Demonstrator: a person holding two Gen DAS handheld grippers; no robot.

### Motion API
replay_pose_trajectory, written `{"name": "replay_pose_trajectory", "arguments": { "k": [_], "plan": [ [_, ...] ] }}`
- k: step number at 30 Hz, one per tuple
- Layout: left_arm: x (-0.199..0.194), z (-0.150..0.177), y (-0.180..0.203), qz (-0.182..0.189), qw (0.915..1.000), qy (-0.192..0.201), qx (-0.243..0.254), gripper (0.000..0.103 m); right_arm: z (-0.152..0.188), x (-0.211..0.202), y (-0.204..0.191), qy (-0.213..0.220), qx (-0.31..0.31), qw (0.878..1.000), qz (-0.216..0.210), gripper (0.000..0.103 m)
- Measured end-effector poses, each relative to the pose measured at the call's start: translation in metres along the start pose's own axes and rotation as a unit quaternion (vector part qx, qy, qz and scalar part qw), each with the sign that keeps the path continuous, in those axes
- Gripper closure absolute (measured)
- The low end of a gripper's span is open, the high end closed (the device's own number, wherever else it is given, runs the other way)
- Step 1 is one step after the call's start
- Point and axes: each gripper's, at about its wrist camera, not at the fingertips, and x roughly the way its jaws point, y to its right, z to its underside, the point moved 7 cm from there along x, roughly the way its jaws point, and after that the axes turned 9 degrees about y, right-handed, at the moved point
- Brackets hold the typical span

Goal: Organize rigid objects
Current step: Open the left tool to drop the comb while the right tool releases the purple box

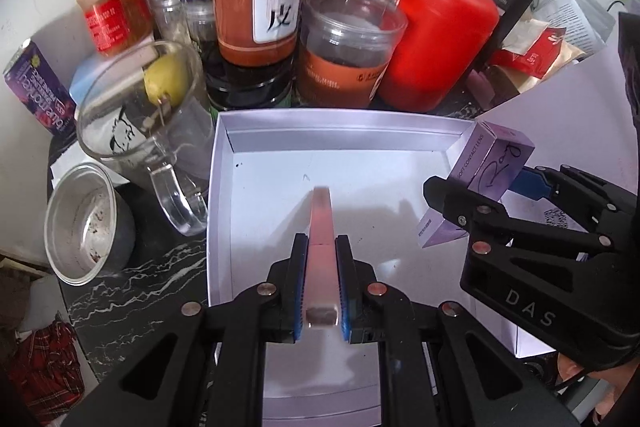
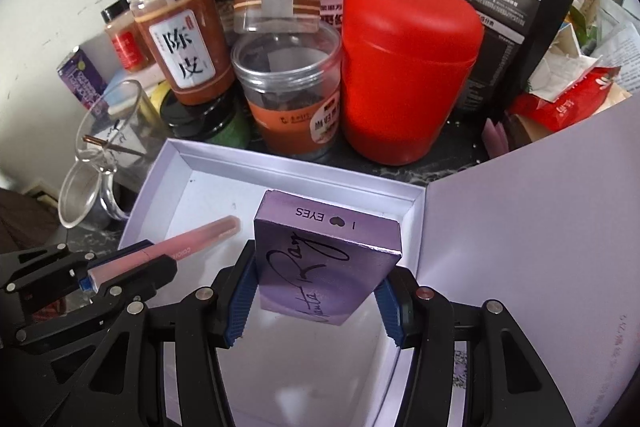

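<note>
Grippers hang over the open white box (image 1: 224, 227). Left gripper (image 1: 322, 291) is clamped on a slim pink tube (image 1: 320, 227) that juts ahead of its fingers. Right gripper (image 2: 316, 291), just to its right, pinches a purple carton (image 2: 320, 259) above the box's right side.

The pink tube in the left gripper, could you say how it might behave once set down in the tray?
The pink tube looks rigid, staying straight beyond the left gripper. Its squared end suggests it would lie flat rather than roll in the white tray. Being slim, it probably weighs little.
</note>
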Motion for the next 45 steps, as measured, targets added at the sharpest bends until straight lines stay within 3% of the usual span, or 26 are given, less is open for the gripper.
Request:
{"name": "replay_pose_trajectory", "arguments": {
  "k": [8,14,28,45],
  "plan": [
    [0.011,0.005,0.003,-0.014,0.9996,-0.027,-0.001,0.089,0.007,0.012,0.0,-0.016,-0.017,1.0,0.018,0.049],
    [0.03,0.02,-0.004,-0.002,0.9958,-0.083,-0.038,0.089,0.007,0.011,0.004,-0.02,-0.019,0.999,0.032,0.048],
    [-0.004,0.005,-0.01,-0.045,0.9977,-0.046,-0.023,0.089,-0.004,-0.013,0.006,-0.009,-0.019,0.999,0.038,0.043],
    [-0.112,-0.007,-0.028,-0.08,0.9953,0.047,-0.029,0.089,-0.013,-0.084,-0.018,0.033,-0.033,0.999,0.014,0.042]
  ]
}}
